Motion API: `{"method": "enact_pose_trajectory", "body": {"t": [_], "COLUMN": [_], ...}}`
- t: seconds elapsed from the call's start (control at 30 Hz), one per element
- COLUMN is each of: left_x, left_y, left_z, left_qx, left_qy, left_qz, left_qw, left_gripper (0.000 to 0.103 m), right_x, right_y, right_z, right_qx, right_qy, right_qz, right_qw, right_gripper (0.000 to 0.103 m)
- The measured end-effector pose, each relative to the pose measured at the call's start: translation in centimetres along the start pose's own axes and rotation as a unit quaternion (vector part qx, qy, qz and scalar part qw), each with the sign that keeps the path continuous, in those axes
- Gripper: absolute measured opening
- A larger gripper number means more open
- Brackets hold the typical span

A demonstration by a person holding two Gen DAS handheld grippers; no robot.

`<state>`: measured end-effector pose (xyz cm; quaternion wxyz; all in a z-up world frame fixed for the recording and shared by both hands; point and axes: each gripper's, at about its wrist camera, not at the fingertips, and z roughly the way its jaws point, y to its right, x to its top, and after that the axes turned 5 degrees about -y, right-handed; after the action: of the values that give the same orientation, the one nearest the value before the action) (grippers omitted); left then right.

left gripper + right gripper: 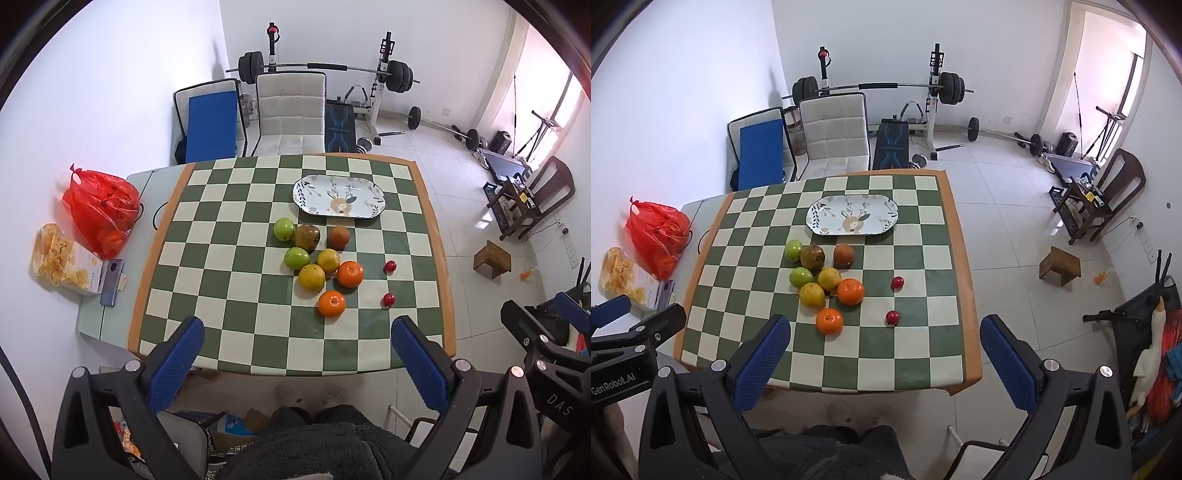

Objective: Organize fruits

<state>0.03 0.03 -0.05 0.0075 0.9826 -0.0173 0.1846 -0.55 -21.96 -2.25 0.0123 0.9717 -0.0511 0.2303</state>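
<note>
Both claws, the left gripper point(297, 345) and the right gripper point(884, 343), are wide apart and hold nothing. The long plate point(339, 196) lies sideways, just behind the fruits point(314, 258). The two brown fruits there are hard to name.

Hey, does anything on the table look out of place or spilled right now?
Nothing is spilled. The fruit lies loose on the checkered cloth while the plate sits bare. Two small red fruits lie apart from the cluster.
</note>
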Motion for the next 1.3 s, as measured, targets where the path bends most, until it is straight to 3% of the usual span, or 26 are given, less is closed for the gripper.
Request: {"method": "enact_pose_trajectory", "body": {"t": [1.3], "left_x": [0.0], "left_y": [0.0], "left_z": [0.0], "left_qx": [0.004], "left_qy": [0.009], "left_qz": [0.0], "left_qw": [0.9999], "left_gripper": [0.103], "right_x": [-0.8], "right_y": [-0.2], "right_z": [-1.5], "right_qx": [-0.007], "right_qy": [0.007], "right_qz": [-0.009], "right_qw": [1.0], "right_gripper": [0.103]}}
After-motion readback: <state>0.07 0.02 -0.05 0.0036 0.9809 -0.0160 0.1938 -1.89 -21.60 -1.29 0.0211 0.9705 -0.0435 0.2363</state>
